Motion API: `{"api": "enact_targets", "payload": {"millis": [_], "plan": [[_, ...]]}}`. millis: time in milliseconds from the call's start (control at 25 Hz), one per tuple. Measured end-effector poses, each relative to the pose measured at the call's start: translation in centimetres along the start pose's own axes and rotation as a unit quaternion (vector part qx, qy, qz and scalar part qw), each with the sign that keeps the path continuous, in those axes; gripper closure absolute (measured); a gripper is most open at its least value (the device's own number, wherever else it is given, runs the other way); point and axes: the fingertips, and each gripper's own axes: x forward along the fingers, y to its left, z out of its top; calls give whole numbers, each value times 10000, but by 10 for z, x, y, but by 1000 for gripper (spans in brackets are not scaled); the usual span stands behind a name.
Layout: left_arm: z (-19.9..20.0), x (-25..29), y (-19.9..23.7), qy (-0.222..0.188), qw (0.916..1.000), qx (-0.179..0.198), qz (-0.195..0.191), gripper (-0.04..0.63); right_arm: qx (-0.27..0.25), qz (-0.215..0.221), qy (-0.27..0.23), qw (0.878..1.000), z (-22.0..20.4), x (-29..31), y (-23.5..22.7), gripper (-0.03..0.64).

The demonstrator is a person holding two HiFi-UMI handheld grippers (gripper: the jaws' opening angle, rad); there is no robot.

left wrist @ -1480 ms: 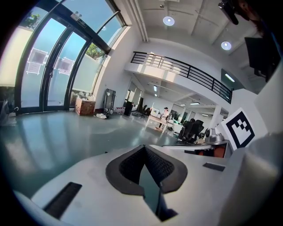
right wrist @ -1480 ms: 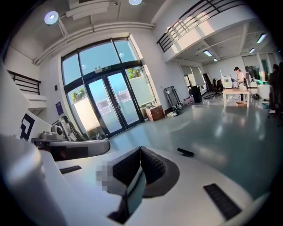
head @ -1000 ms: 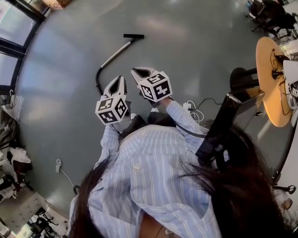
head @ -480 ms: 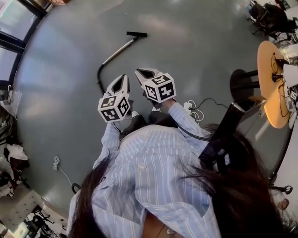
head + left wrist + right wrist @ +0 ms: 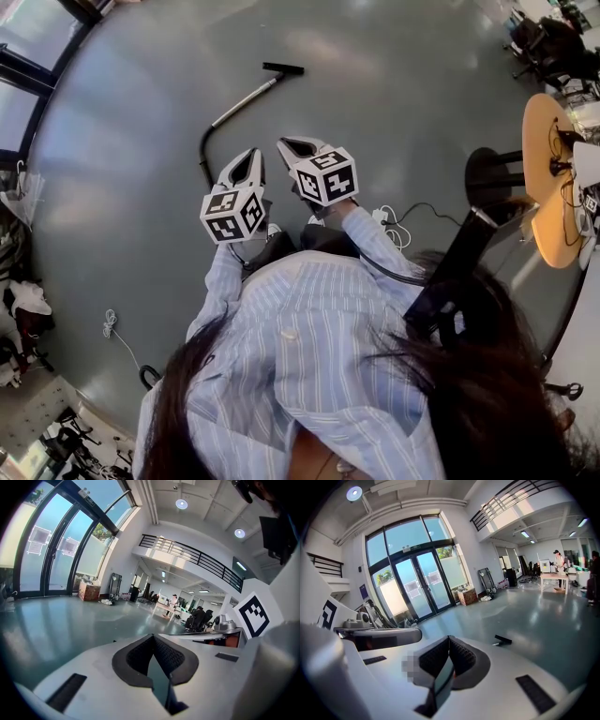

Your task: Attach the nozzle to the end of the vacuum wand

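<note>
Head view with the two gripper views. We see both forearms, in striped sleeves (image 5: 217, 281), stretched forward over the grey floor (image 5: 403, 94), well above it. The left gripper (image 5: 254, 152) and the right gripper (image 5: 282, 143) are held side by side and close together, both pointing away from the person and tipped slightly downward. The right one is a little farther out than the left.

In the left gripper view, the left gripper (image 5: 152, 636) has its dark pads (image 5: 137, 656) pressed together at the tips, with nothing between them. In the right gripper view, the right gripper (image 5: 448, 637) is likewise clenched on nothing.

The vacuum wand (image 5: 239, 103) lies flat on the floor beyond the fingertips, running from near left to far right, and neither gripper touches it. Its near end joins a black hose (image 5: 201, 157) that curves back toward the person, left of the left gripper. Its far end meets the black nozzle (image 5: 283, 68). We cannot tell whether the two are joined or merely touching. The right gripper view shows the nozzle (image 5: 503, 640) ahead and to the right of the jaws, well apart from them.

Compared with one second earlier, the grippers and the wand sit slightly farther right in the head view. The jaws remain closed, and the gap to the wand looks much the same.
</note>
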Motion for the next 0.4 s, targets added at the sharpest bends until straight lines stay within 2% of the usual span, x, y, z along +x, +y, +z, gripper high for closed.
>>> {"api": "enact_targets", "payload": {"millis": [400], "plan": [[0, -6, 11, -21, 9999, -44, 119, 589, -81, 91, 65, 9999, -1, 7, 9, 611]]}}
